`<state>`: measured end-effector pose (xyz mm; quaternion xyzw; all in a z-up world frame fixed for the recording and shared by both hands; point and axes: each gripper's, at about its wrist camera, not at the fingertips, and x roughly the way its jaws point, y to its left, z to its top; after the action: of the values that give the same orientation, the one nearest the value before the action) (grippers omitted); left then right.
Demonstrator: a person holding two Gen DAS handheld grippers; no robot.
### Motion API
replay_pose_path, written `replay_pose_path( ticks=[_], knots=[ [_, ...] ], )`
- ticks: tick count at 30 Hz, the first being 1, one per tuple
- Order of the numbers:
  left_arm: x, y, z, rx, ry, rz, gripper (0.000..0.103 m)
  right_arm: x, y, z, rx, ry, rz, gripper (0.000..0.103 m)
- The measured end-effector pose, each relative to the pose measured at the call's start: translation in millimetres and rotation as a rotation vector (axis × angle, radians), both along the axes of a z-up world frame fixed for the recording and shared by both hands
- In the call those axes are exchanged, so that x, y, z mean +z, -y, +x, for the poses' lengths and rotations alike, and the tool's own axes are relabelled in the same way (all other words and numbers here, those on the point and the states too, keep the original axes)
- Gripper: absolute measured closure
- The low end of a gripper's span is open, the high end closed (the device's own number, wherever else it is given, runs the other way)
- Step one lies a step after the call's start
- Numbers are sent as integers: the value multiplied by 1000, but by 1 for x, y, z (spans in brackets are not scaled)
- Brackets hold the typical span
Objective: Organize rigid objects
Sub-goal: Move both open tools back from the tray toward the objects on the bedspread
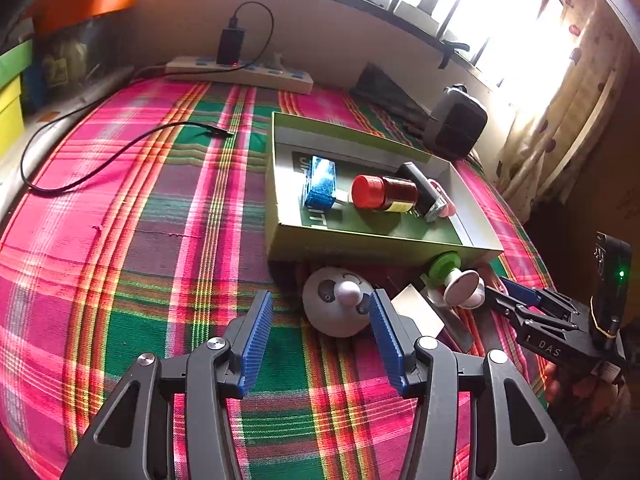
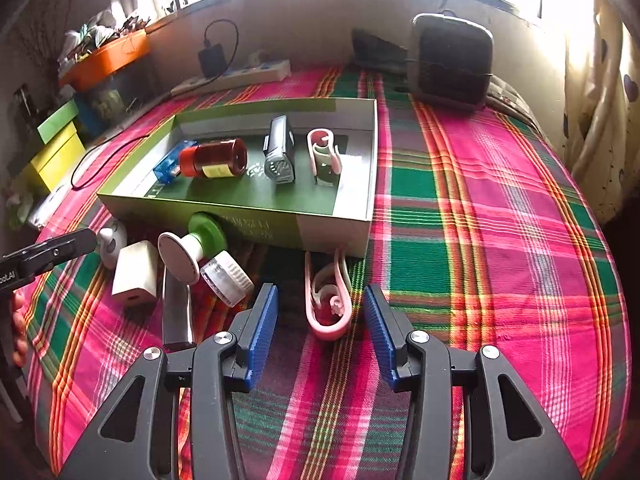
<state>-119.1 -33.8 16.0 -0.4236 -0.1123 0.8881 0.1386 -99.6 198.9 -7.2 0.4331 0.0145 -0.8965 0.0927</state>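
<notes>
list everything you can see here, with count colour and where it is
box: 1, green, middle of plaid cloth
bottle: 1, brown with red cap, lying in box
blue block: 1, in box, left of bottle
black-grey gadget: 1, in box
pink clips: 2, one in box, one outside before right tool
panda ball: 1, white, before left tool
white adapter: 1, outside box
green-white knob: 1, against box wall
power strip: 1, white, by wall
left tool: open
right tool: open
</notes>
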Motion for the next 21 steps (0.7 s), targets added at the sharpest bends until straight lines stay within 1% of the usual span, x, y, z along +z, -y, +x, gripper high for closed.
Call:
replay_pose_path(
  ticks=[7, 16, 18, 20, 21],
  knots=[
    [-3, -5, -2, -26, 16, 5, 53, -1, 5, -5, 6, -9, 59, 58],
    [-7, -13, -10, -14, 37, -34, 53, 0, -8, -9, -36, -8, 42, 58],
    [-7, -14, -12, -10, 38, -43, 53, 1, -9, -8, -40, -9, 39, 60],
    [-7, -15, -13, -8, 37, -50, 53, 1, -11, -8, -49, -12, 45, 71],
    [-7, -16, -14, -6, 38, -52, 53, 1, -12, -8, -51, -12, 41, 72]
  ],
)
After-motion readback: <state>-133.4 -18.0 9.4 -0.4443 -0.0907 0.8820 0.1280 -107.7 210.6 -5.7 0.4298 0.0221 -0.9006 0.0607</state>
